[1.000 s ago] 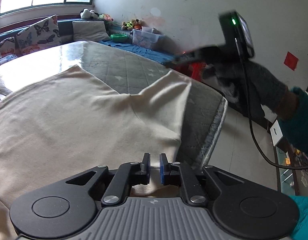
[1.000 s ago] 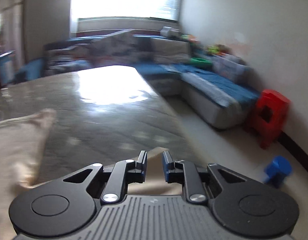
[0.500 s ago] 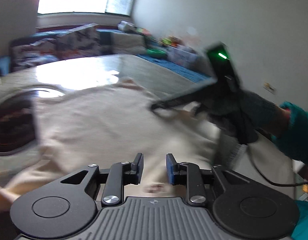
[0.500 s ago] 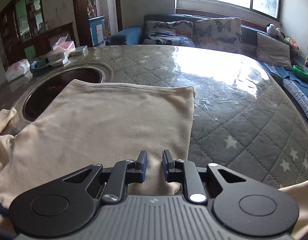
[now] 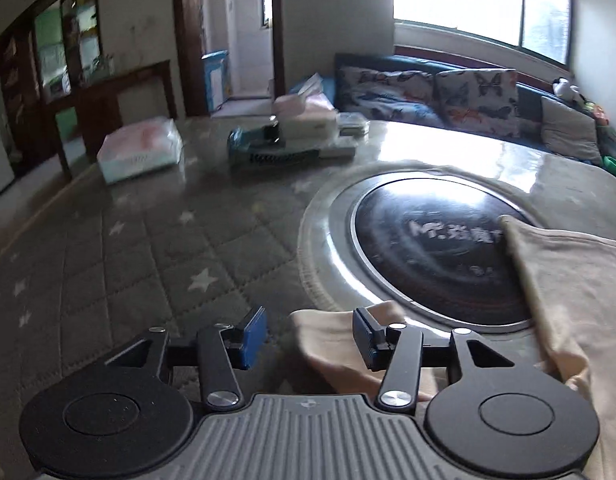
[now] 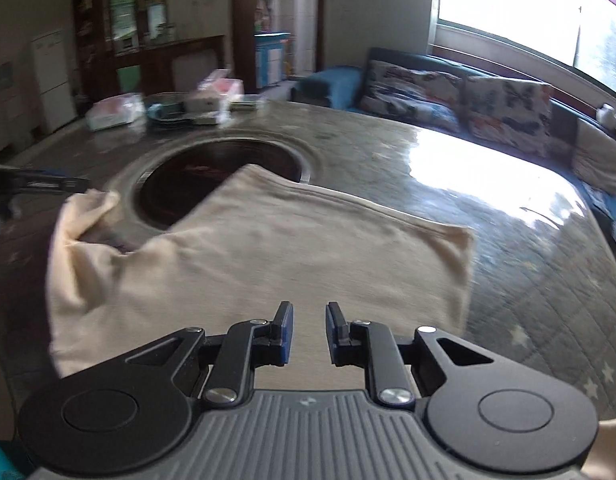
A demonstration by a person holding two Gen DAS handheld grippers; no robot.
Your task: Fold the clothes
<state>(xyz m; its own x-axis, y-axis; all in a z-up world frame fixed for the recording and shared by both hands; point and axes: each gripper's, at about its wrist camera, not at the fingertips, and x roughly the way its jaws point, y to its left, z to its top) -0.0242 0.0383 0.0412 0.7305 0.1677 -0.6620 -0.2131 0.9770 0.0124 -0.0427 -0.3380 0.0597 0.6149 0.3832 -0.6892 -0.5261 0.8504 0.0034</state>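
A cream garment (image 6: 268, 248) lies spread on the quilted grey table cover, its far edge over the round dark cooktop (image 6: 212, 176). In the left wrist view its body (image 5: 579, 292) lies at the right and a loose sleeve end (image 5: 331, 340) lies just below my jaws. My left gripper (image 5: 309, 328) is open wide over that sleeve end, holding nothing. My right gripper (image 6: 309, 320) is open a little above the garment's near part, empty. The left gripper's fingers (image 6: 48, 184) show blurred at the left of the right wrist view, by the sleeve (image 6: 84, 216).
Tissue packs (image 5: 140, 152), boxes and a blue-green item (image 5: 268, 148) stand at the table's far side. The cooktop's metal ring (image 5: 319, 240) is set into the table. A sofa with butterfly cushions (image 5: 427, 88) runs behind, under the window.
Both grippers have swung left toward the cooktop side. The left gripper has opened wide and now sits over the sleeve end. The right gripper has opened slightly and backed up above the garment.
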